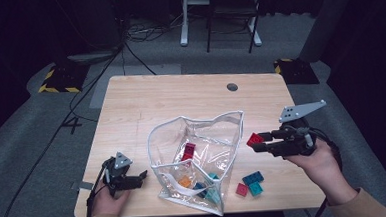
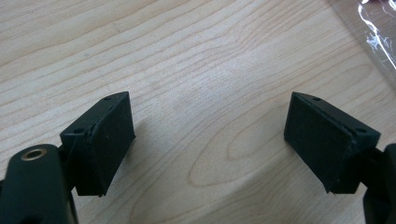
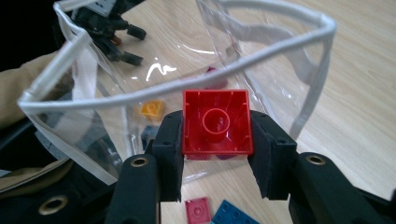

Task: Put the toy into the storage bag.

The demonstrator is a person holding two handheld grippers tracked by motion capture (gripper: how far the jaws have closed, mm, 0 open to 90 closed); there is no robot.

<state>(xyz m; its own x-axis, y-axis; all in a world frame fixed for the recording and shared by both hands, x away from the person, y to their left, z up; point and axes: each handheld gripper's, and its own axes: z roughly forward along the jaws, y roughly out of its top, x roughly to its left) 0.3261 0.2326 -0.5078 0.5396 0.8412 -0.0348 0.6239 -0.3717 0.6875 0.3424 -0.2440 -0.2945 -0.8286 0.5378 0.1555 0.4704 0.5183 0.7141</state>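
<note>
1. The right gripper (image 1: 257, 141) pinches a red block (image 1: 254, 139) between its two black jaws. In the right gripper view the red block (image 3: 217, 122) shows its hollow underside, with a round tube in the middle. The pads press on its two flat sides — that keeps it from slipping.

2. The block hangs in the air just past the bag's rim, at about 3 o'clock from the clear bag (image 1: 200, 160). It is up high, so it looks ready to go over the white edge and drop in.

3. The bag stands open in the middle of the wooden table (image 1: 150, 103). Its mouth is wide, so blocks can fall in easily. Inside lie more blocks: a dark red block (image 1: 189, 149) near the top, an orange block (image 1: 185, 181) and some teal ones lower down.

4. Three blocks wait on the table at about 4 o'clock from the bag — a blue block (image 1: 252, 177), a small red block (image 1: 242, 189) and a teal block (image 1: 256, 189). They lie close under the right hand, easy to pick up.

5. The left gripper (image 1: 137, 179) rests low at about 8 o'clock from the bag. Its jaws are spread wide with nothing between them, just bare wood. It sits near the bag, maybe to steady it if it tips.
</note>
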